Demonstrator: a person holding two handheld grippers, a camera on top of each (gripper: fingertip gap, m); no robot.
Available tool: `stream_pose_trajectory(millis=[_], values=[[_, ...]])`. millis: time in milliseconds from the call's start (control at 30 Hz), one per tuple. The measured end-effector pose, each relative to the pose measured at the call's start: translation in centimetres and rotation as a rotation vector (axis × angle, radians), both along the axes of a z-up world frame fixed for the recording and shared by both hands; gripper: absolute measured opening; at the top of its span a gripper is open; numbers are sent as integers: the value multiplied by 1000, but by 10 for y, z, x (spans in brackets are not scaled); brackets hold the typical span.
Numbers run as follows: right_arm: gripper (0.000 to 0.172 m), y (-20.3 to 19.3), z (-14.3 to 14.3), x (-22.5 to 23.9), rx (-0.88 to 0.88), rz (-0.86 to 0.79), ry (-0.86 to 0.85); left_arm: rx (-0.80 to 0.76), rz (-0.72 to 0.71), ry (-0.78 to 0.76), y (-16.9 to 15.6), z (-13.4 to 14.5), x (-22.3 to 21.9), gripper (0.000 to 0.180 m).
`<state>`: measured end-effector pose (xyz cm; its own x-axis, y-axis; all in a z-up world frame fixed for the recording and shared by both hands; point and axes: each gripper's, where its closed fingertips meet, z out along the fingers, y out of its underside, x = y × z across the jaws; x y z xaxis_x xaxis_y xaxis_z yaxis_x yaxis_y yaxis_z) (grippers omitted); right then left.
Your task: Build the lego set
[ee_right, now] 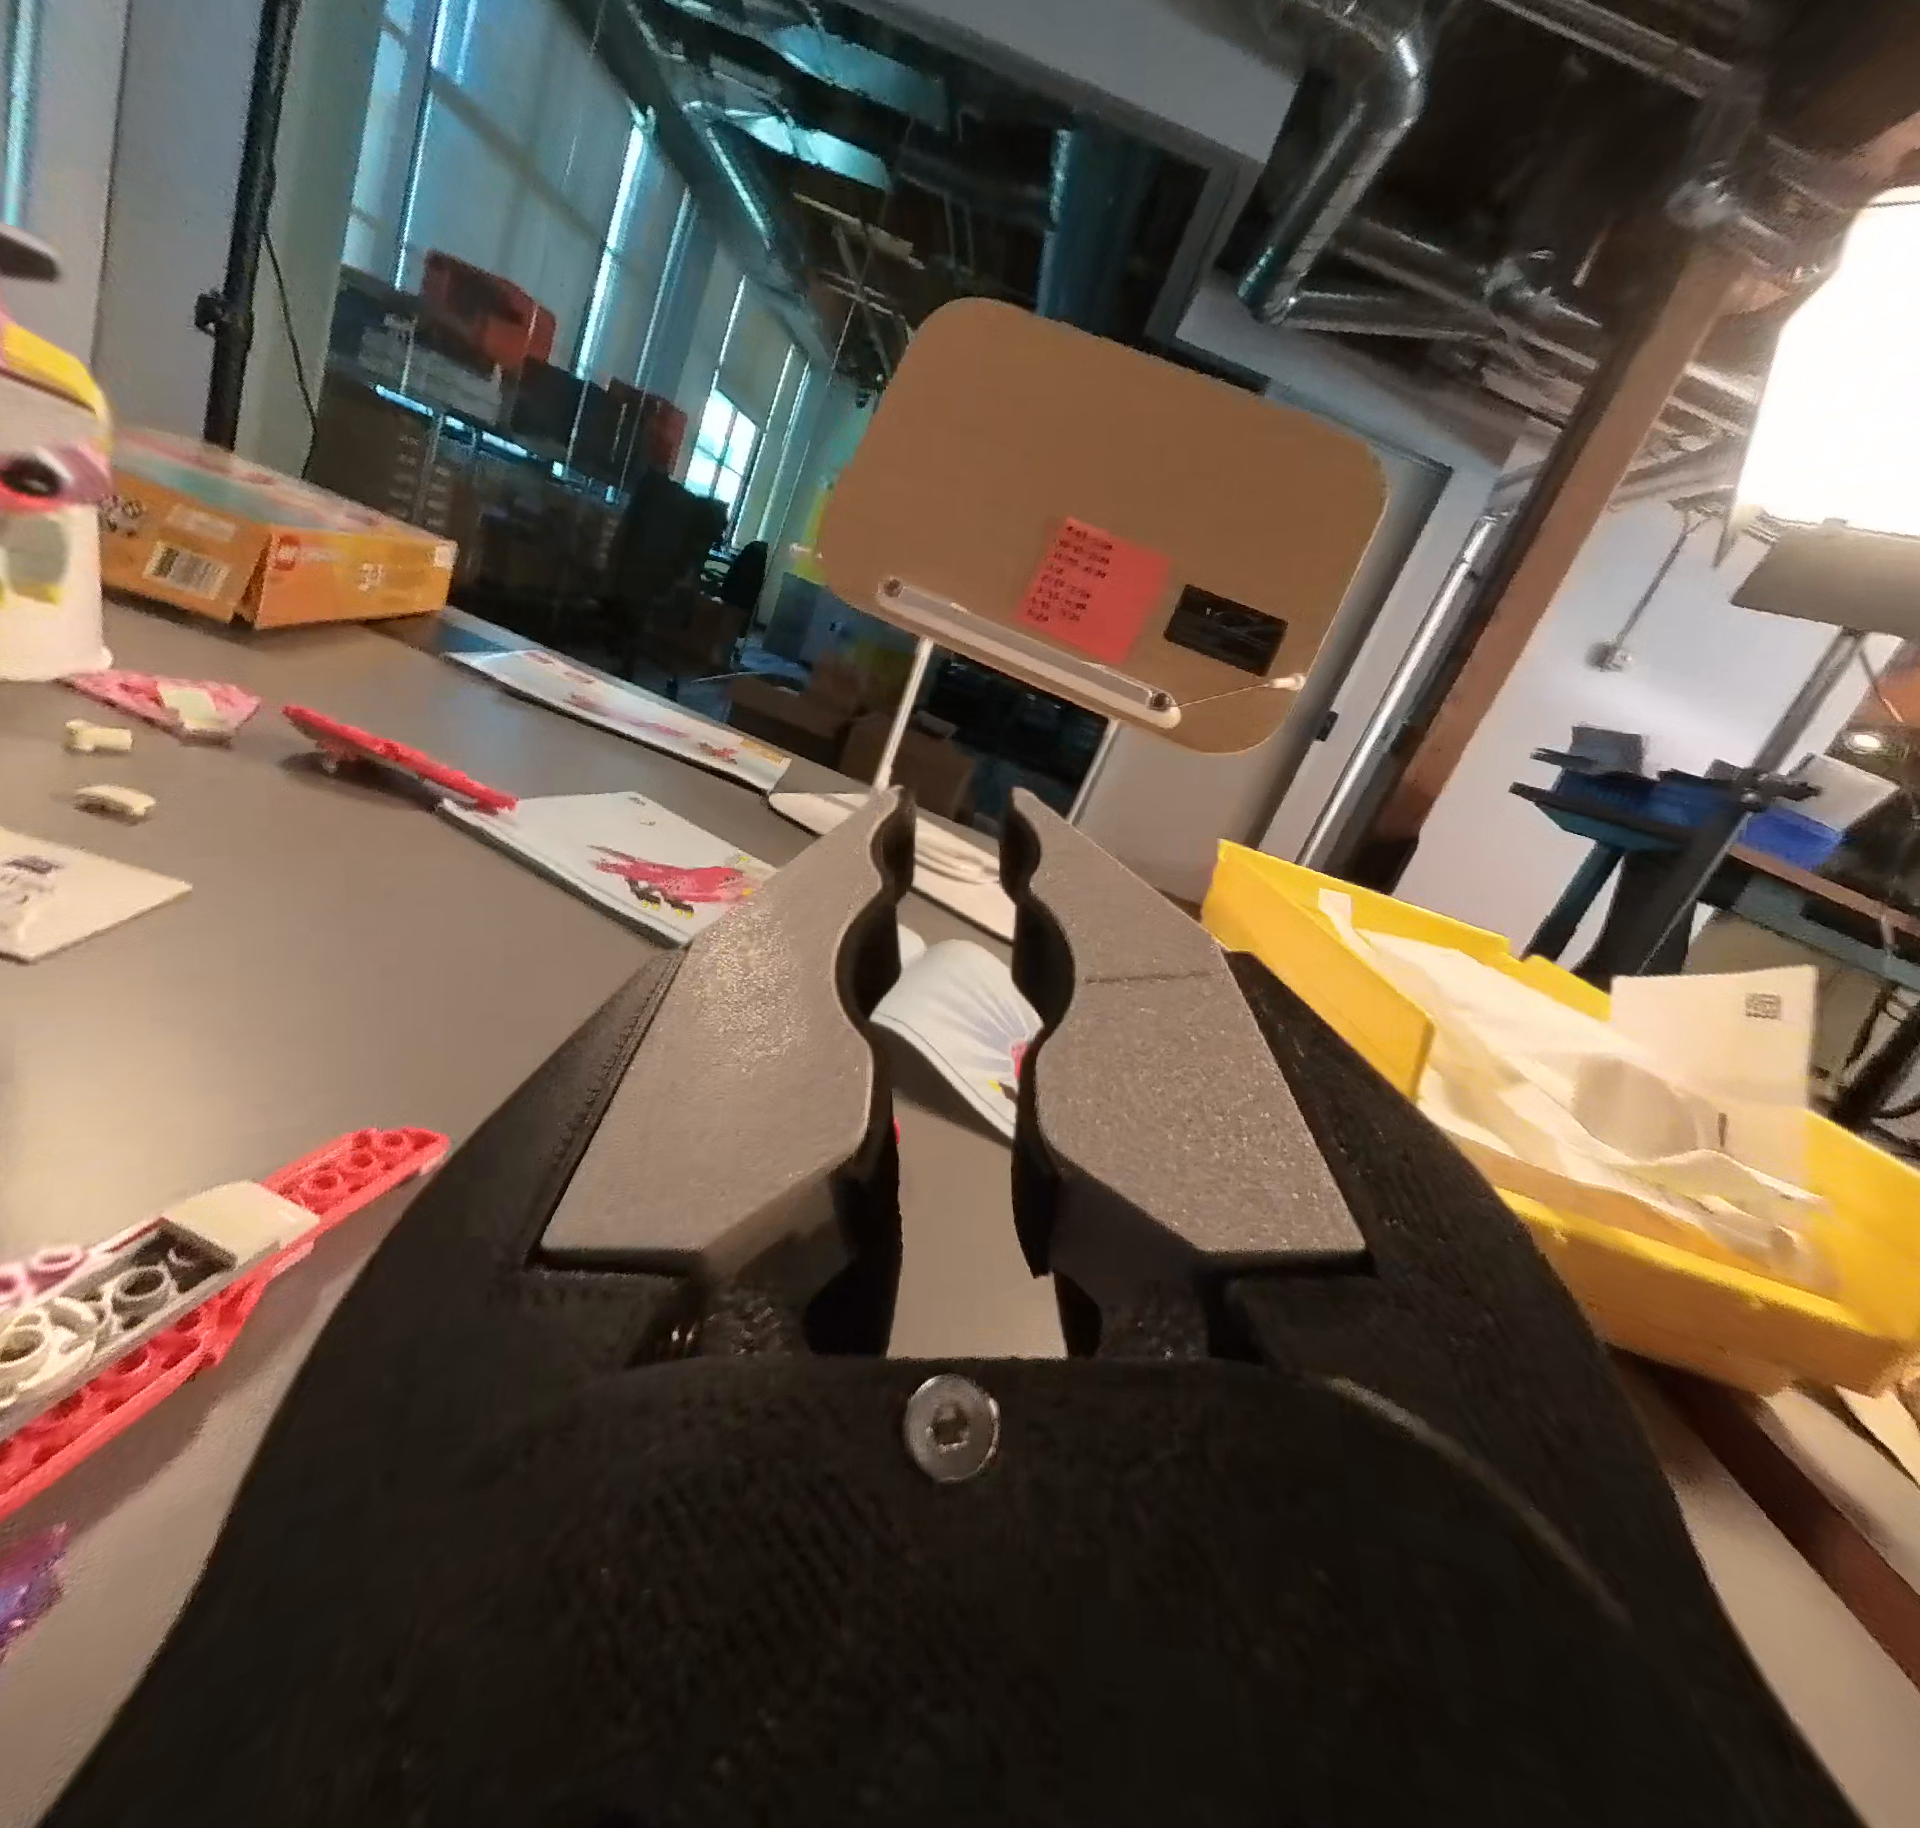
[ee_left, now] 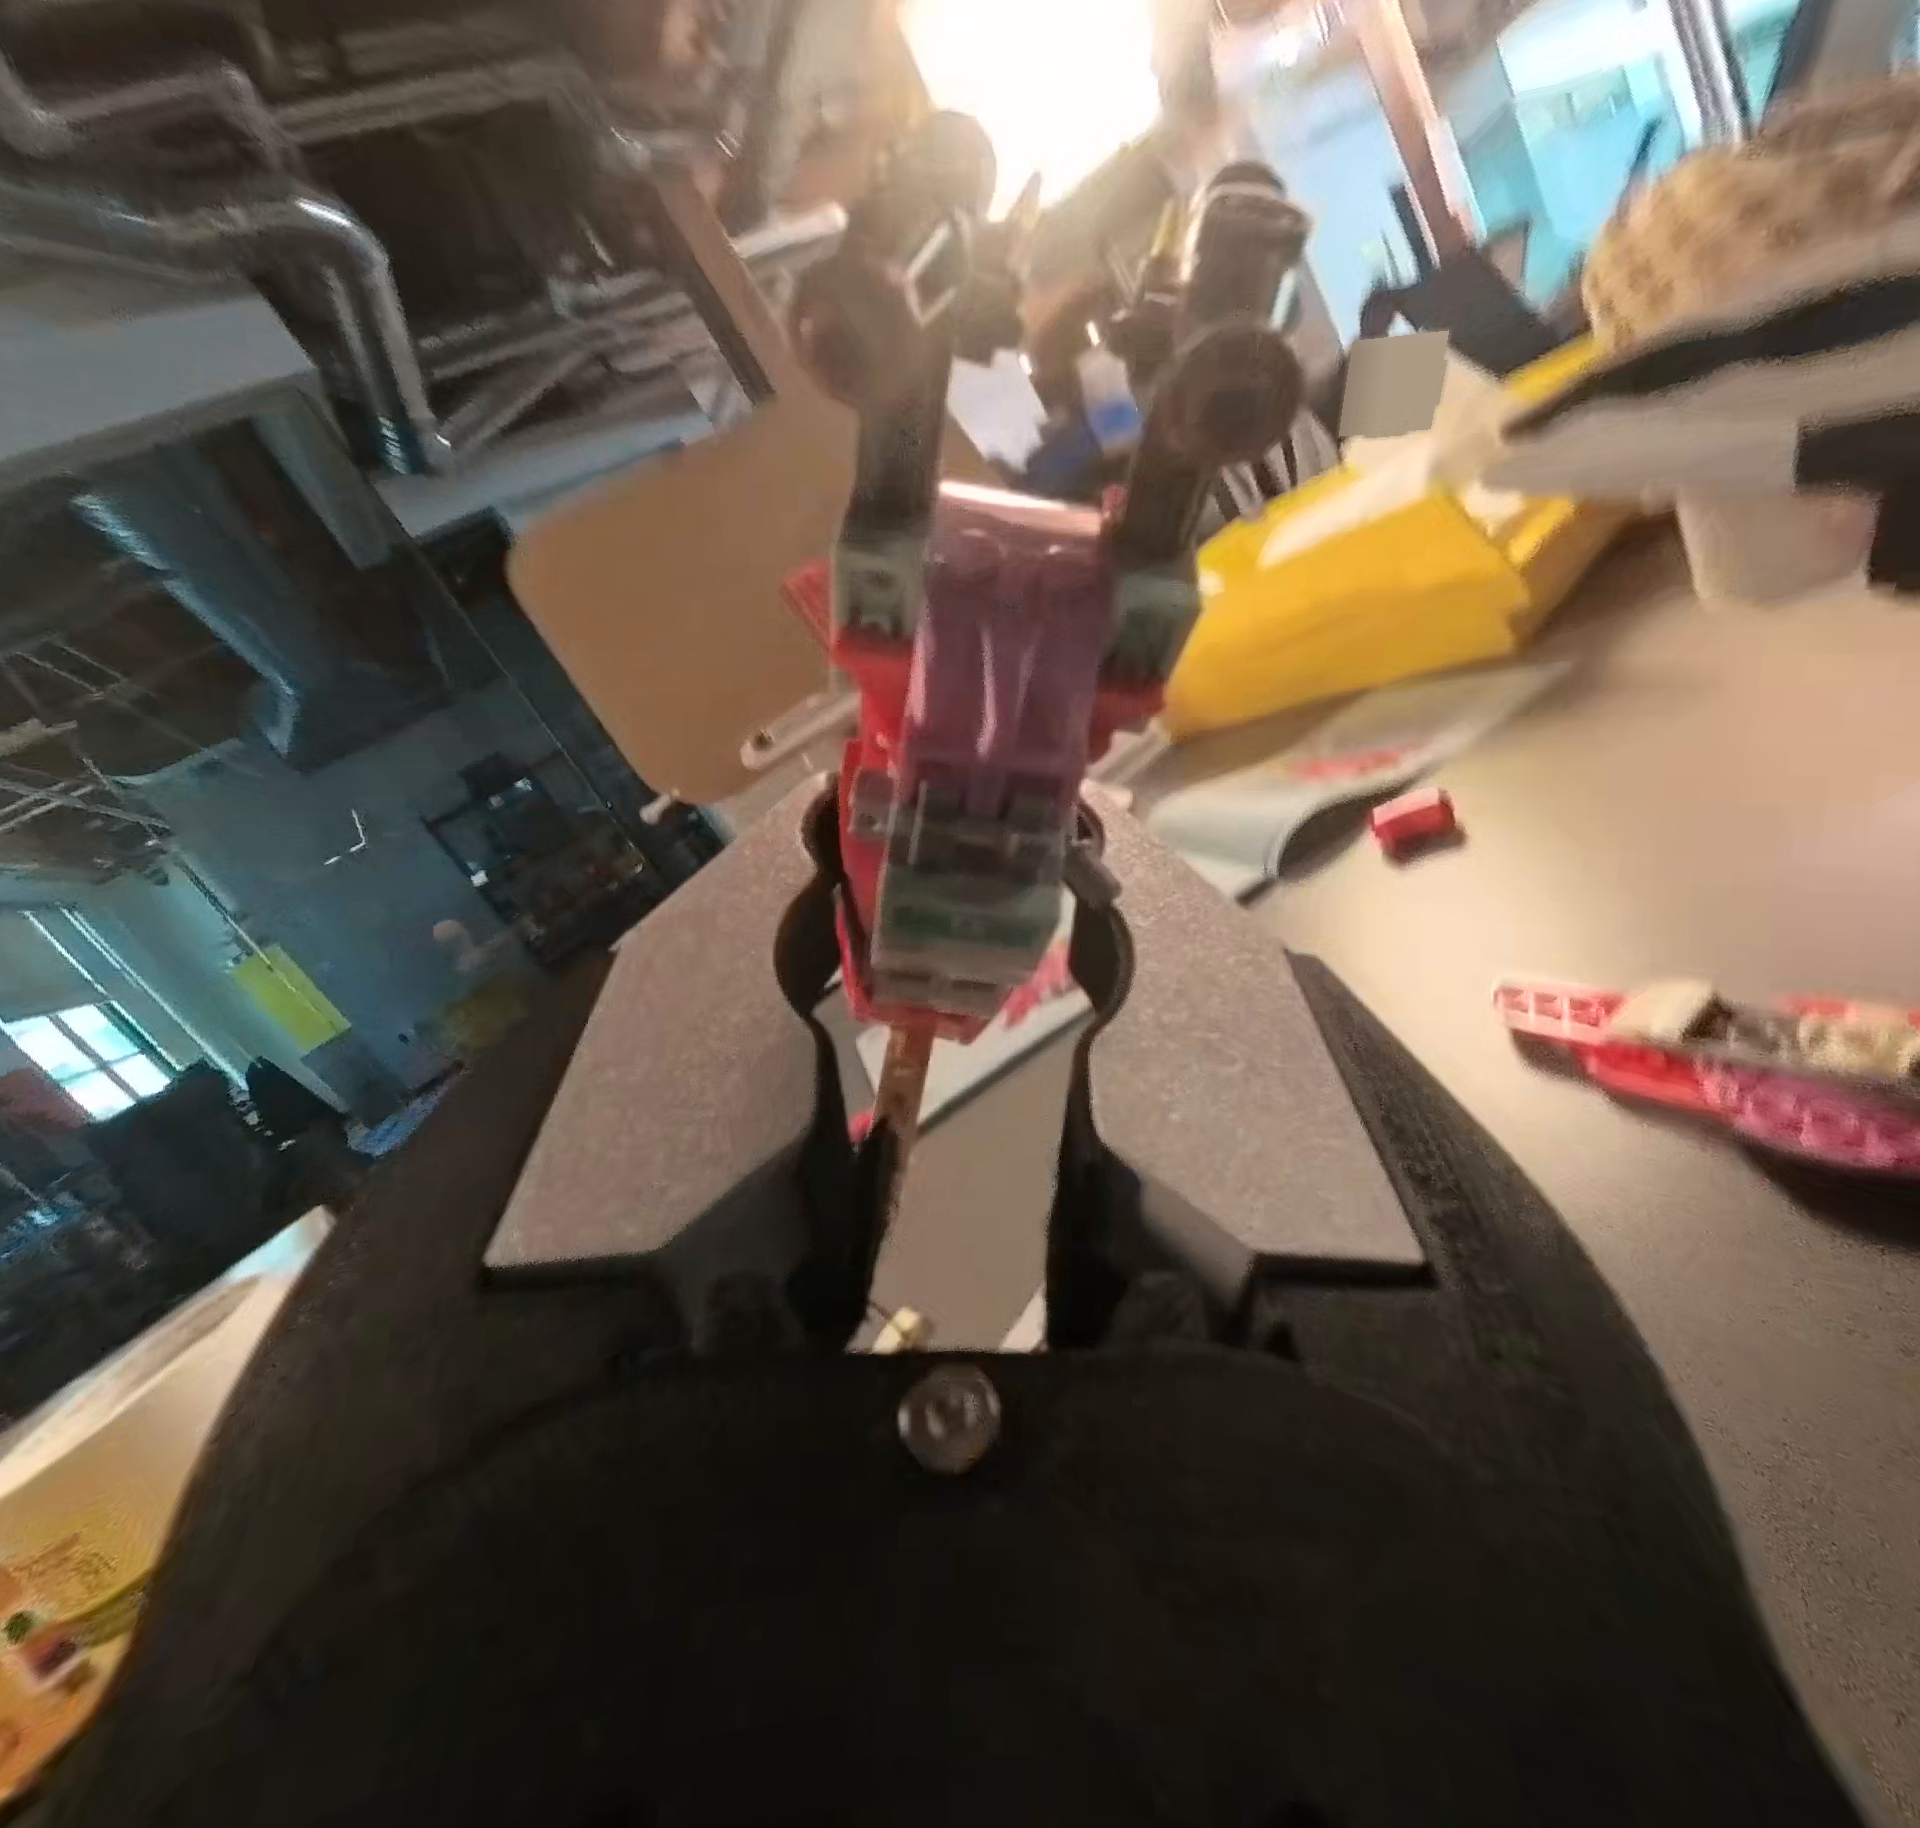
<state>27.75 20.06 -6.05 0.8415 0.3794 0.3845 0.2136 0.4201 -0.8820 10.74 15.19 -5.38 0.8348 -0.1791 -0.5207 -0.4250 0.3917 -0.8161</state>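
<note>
My left gripper [ee_left: 951,843] is shut on a brick-built model [ee_left: 977,698] and holds it up above the dark table [ee_left: 1558,895]. The model is red, purple and grey, with two black arms ending in round black pieces that point away from me. Both pads press on its lower sides. This view is blurred. My right gripper [ee_right: 958,812] sits low over the table [ee_right: 312,999]. Its jaws stand a narrow way apart with nothing between them. A white booklet [ee_right: 956,1020] lies on the table beyond its fingers.
A yellow tray [ee_right: 1340,957] of papers stands at the right; it also shows in the left wrist view [ee_left: 1351,615]. Red plate assemblies [ee_right: 156,1259] [ee_left: 1714,1051], a small red brick [ee_left: 1413,822], booklets [ee_right: 623,864], an orange box [ee_right: 281,552] and a tan board on a stand [ee_right: 1101,531] surround me. Left tips to right tips: about 20 cm.
</note>
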Motion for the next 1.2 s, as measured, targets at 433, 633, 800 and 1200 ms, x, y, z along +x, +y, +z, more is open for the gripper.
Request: stream_pose_trajectory(millis=[433,633,800,1200], values=[[10,6,-14,-10,-29,-6,-103,-68,191,711,24,-74,23,40],[9,7,-15,-11,-39,-1,-100,-54,198,760,23,-77,25,40],[9,7,-17,-12,-44,4,-110,-87,238,769,28,-80,18,41],[9,8,-18,-14,-47,10,-118,-349,468,966,41,-110,-25,41]])
